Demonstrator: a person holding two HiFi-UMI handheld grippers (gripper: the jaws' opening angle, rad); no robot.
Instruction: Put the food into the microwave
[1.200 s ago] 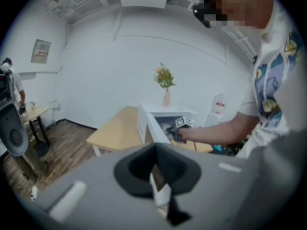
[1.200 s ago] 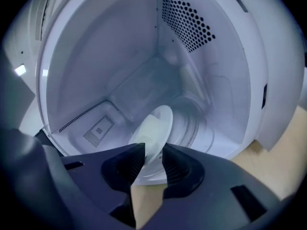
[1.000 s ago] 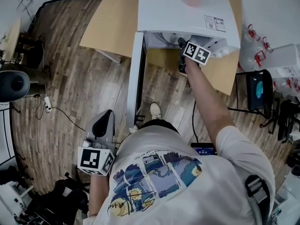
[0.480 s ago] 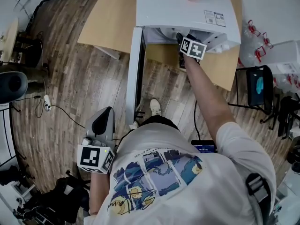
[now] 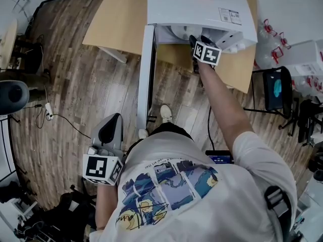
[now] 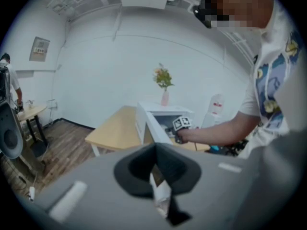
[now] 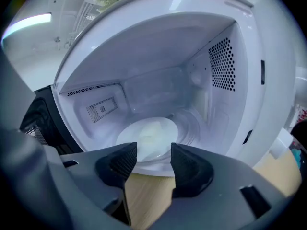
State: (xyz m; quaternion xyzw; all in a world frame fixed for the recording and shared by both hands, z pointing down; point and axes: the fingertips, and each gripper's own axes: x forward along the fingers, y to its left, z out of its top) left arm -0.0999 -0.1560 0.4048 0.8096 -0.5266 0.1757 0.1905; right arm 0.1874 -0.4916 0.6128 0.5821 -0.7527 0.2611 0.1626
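- Since a second ago the right claw (image 7: 148,161) has rolled a little at the mouth of the microwave (image 7: 225,80). Its jaws are opening, and they now stand wide with nothing between them.
- Just beyond its tips, a white plate (image 7: 139,150) sits on the floor of the cavity, about in the middle and apart from both jaws.
- On that plate lies the food (image 7: 152,132), a pale yellowish, low portion. It is too soft in the picture for us to say what kind it is.
- To the left in the head view, the door (image 5: 146,79) hangs fully open. The microwave stands on a wooden table (image 5: 108,26).
- Near us and well apart from the microwave, the left claw (image 5: 113,121) hangs low at our left side. Its jaws are together and it carries nothing.
- We judge the main step done, since the food is inside and let go.
- We judge that what is left is to draw the right claw back out of the opening, and most likely to swing the door shut.
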